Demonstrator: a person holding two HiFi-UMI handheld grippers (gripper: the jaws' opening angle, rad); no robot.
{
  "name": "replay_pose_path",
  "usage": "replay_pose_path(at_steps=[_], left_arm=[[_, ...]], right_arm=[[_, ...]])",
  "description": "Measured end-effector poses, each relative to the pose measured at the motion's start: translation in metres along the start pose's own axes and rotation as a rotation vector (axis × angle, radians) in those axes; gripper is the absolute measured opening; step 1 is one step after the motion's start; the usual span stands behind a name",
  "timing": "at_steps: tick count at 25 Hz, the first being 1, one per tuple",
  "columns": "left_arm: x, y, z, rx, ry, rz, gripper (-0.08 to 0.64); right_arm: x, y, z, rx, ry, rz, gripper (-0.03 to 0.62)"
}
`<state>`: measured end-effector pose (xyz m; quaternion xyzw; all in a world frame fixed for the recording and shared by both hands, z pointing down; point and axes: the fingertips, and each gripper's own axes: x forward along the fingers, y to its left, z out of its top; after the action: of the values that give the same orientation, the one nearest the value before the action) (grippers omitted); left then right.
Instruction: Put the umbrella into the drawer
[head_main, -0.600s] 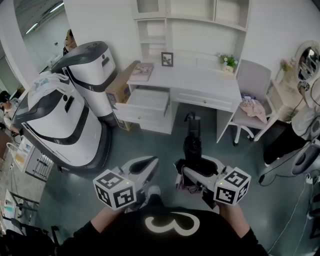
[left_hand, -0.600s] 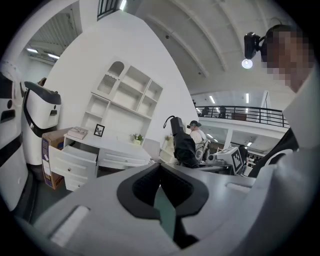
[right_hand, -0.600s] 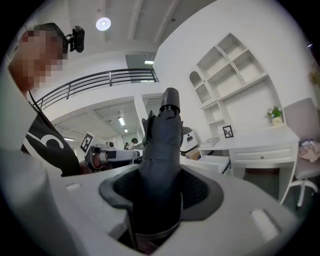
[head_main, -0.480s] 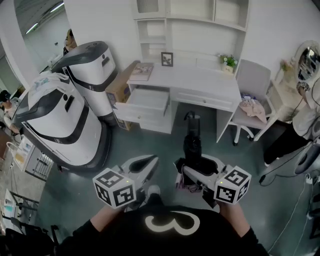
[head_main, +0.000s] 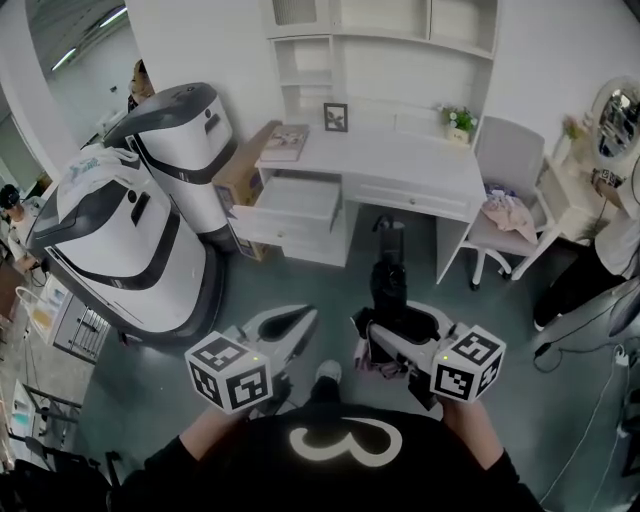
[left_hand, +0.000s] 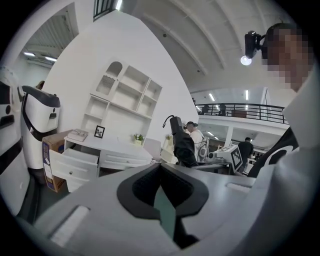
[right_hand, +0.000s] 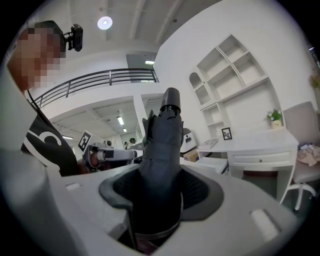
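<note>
A black folded umbrella points forward toward the white desk, handle end first. My right gripper is shut on its thick fabric body; in the right gripper view the umbrella fills the space between the pads of the right gripper. My left gripper hovers beside it on the left, shut and empty. From the left gripper the umbrella shows to the right. The desk's left drawer stands pulled out, its inside white and bare; it also shows as the drawer in the left gripper view.
Two large white-and-black machines stand at the left, with a cardboard box next to the desk. A chair with pink cloth is at the desk's right. A person stands at the far right. A book, photo frame and plant sit on the desk.
A shoe has come forward on the floor between the two grippers. Both grippers and the umbrella sit almost where they were, the right one still gripping.
</note>
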<state>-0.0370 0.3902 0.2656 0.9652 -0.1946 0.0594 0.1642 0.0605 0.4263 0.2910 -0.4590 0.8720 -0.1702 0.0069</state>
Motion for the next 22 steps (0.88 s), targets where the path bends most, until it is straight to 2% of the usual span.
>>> replay_pose_path(at_steps=[13, 22], left_arm=[[0.039, 0.068, 0.008, -0.051, 0.004, 0.0, 0.008], [0.095, 0.164, 0.027, -0.104, 0.037, -0.001, 0.008]], right_arm=[[0.056, -0.051, 0.008, 0.03, 0.044, -0.006, 0.229], [0.14, -0.121, 0.02, 0.063, 0.098, -0.003, 0.229]])
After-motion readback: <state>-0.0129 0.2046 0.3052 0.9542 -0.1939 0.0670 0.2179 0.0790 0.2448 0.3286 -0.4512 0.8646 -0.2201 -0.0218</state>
